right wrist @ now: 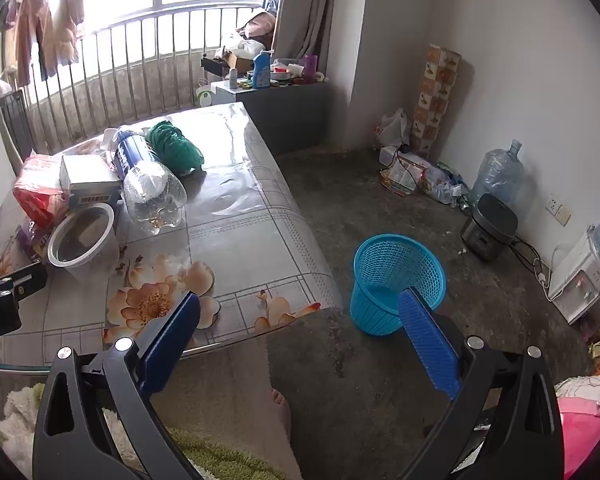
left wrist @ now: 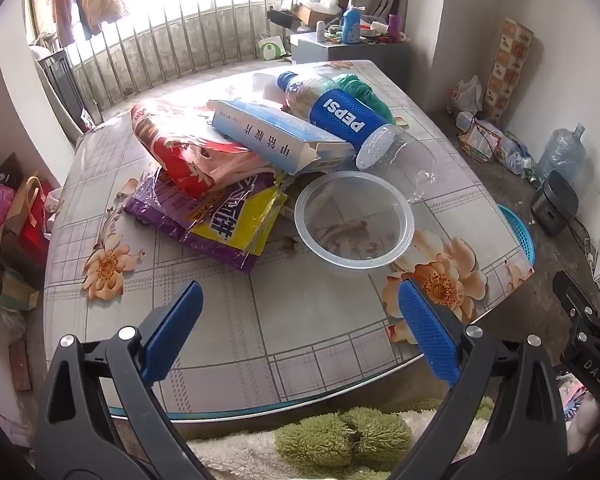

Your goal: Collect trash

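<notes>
A heap of trash lies on the flowered table (left wrist: 260, 320): a clear plastic bowl (left wrist: 354, 222), an empty Pepsi bottle (left wrist: 340, 114), a blue-and-white carton (left wrist: 276, 138), a red wrapper (left wrist: 172, 148), a purple-and-yellow bag (left wrist: 224, 216) and a green bag (left wrist: 364, 90). My left gripper (left wrist: 300, 292) hangs open over the table's near part, short of the bowl, nothing between its fingers. My right gripper (right wrist: 300, 300) is open too, past the table's right corner, above the floor. A blue mesh basket (right wrist: 396, 280) stands on the floor just beyond its right finger (right wrist: 428, 340).
A water jug (right wrist: 496, 172), a rice cooker (right wrist: 490, 226) and loose bags line the right wall. A cluttered grey cabinet (right wrist: 288, 108) stands behind the table by the railing. A person's bare foot (right wrist: 280, 404) and a green shaggy cloth (left wrist: 348, 436) lie below the table's near edge.
</notes>
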Tool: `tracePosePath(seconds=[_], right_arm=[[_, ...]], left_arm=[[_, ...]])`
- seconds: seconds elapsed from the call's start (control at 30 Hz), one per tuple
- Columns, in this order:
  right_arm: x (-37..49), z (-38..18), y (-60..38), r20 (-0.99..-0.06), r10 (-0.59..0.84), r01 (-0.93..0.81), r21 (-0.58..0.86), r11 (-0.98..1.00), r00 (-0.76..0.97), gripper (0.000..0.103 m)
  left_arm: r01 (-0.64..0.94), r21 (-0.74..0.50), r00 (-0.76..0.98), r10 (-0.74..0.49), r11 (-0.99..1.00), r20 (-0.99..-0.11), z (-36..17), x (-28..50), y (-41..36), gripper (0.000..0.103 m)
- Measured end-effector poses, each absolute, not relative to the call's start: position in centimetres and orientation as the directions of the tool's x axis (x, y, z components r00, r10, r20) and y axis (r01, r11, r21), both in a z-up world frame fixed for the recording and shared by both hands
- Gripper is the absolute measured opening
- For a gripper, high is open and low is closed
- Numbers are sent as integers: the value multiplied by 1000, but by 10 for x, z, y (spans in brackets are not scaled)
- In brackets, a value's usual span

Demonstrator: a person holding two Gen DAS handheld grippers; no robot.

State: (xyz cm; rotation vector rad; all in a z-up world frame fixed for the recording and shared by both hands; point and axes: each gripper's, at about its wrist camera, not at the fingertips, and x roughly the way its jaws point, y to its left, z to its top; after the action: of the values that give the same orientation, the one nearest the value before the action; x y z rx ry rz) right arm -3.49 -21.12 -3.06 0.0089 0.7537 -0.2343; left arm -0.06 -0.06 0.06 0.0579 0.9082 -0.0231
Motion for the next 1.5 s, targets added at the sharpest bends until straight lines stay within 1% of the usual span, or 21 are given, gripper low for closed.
tracePosePath(seconds=[0.07, 0.1, 1.5], right_arm=[[-35, -31, -212, -679, -202, 212, -70, 975, 705, 96], [-34, -30, -212, -680, -201, 210, -71, 975, 705, 96], [-32, -33, -208, -696, -196, 192, -85, 978, 691, 96]], left_arm=[[42, 44, 618, 8, 998, -786, 1, -2, -3, 94], [45, 8, 600, -21, 999, -800, -1, 2, 5, 94], [35, 27, 595, 1, 999, -804, -7, 1, 7, 94]])
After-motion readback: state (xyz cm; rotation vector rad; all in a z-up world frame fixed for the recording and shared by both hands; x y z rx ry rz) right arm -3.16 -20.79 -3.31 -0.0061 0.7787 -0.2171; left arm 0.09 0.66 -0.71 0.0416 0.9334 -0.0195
